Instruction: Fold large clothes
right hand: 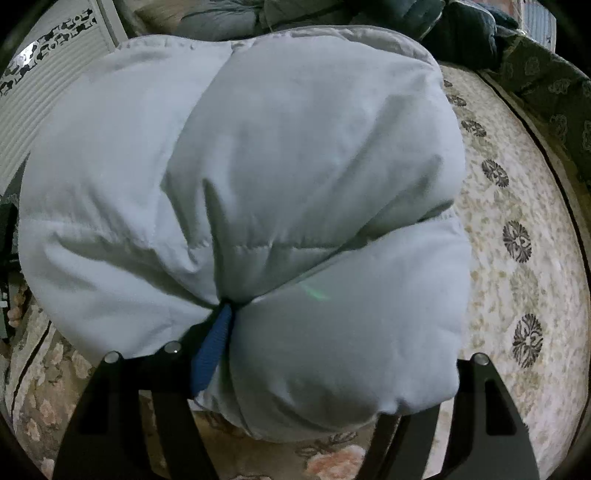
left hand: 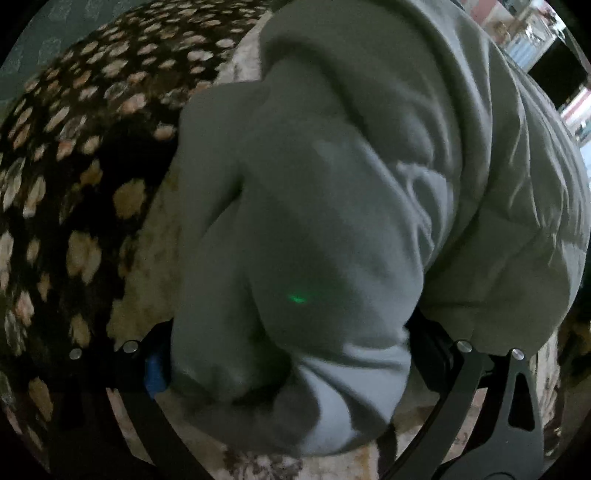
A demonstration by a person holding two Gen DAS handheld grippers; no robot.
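A pale grey padded jacket (left hand: 369,166) lies bunched on a cream patterned surface (left hand: 147,266). In the left wrist view a thick fold of it fills the space between my left gripper's (left hand: 291,350) fingers. The blue pad (left hand: 154,373) touches the fold on one side and the black finger (left hand: 437,354) touches it on the other. In the right wrist view the jacket (right hand: 277,166) bulges over my right gripper (right hand: 338,350). Its blue pad (right hand: 214,350) presses into a crease where the folds meet. The other fingertip is hidden under the cloth.
A dark blanket with tan spots (left hand: 74,147) lies left of the jacket. The cream floral surface (right hand: 517,240) shows bare to the right of the jacket. Dark clothes (right hand: 461,29) are piled at the far edge, with a white ribbed panel (right hand: 44,96) at the far left.
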